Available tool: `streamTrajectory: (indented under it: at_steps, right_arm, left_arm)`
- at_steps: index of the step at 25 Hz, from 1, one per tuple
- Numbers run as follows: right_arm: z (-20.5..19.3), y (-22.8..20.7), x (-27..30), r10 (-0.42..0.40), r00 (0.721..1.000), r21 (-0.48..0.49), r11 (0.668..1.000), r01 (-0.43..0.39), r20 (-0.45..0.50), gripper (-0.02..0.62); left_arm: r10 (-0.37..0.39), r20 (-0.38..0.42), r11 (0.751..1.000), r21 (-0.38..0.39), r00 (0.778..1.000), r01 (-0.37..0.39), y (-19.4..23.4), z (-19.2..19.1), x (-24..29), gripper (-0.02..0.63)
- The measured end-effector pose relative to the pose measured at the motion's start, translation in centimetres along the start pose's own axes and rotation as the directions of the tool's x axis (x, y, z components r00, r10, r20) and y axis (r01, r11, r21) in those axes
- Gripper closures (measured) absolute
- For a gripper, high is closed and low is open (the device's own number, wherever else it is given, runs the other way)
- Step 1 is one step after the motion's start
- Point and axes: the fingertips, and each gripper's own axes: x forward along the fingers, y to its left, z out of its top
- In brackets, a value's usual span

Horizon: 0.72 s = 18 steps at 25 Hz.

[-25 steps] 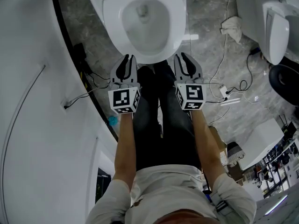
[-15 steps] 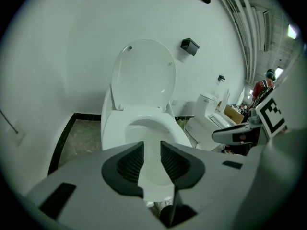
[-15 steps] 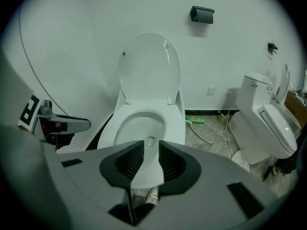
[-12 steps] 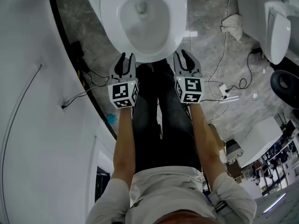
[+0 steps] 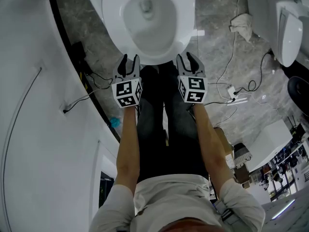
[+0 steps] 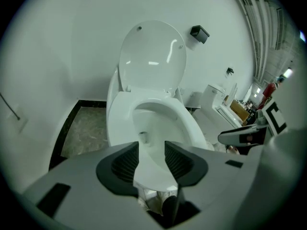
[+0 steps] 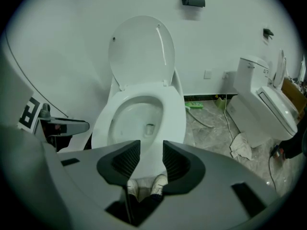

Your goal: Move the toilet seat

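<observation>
The white toilet seat (image 5: pixel 181 33) lies flat on the bowl, with its lid (image 6: pixel 152 56) standing up against the wall. My left gripper (image 5: pixel 130 59) hovers at the front left of the seat's rim and my right gripper (image 5: pixel 186 57) at the front right. Both jaws have just been opening and stand apart. In the left gripper view, the left gripper (image 6: pixel 151 150) frames the seat's front edge (image 6: pixel 192 128) in its gap, and no pad presses on it. The right gripper (image 7: pixel 151 150) likewise shows the seat (image 7: pixel 175 114) beyond its gap, with nothing gripped.
A second toilet (image 5: pixel 287 28) stands at the right, with a crumpled rag (image 5: pixel 240 23) and cables (image 5: pixel 231 88) on the marble floor between. A white wall (image 5: pixel 29 129) runs close along the left. The person's legs and shoes are right below the grippers.
Both grippers have sunk toward the front rim of the toilet, side by side. Their jaws now stand a little wider apart than before.
</observation>
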Motion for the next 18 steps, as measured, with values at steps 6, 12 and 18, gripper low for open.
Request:
streamTrajectory:
  at_steps: [6,12,18]
  right_arm:
    - [-0.8,-0.5,1.4,-0.009,1.0,0.005,1.0,0.009,-0.026,0.417]
    - [-2.0,-0.7,2.3,-0.004,0.998,0.018,1.0,0.005,-0.058,0.39]
    - [-3.2,-0.9,3.3,0.005,0.997,0.049,0.999,0.0,-0.083,0.351]
  left_arm:
    - [0.027,-0.043,0.999,-0.027,0.999,-0.028,1.3,-1.6,1.0,0.408]
    - [0.038,-0.089,0.998,-0.052,0.995,-0.043,2.0,-3.6,1.5,0.382]
    - [0.044,-0.118,0.996,-0.066,0.992,-0.052,2.4,-4.9,2.2,0.342]
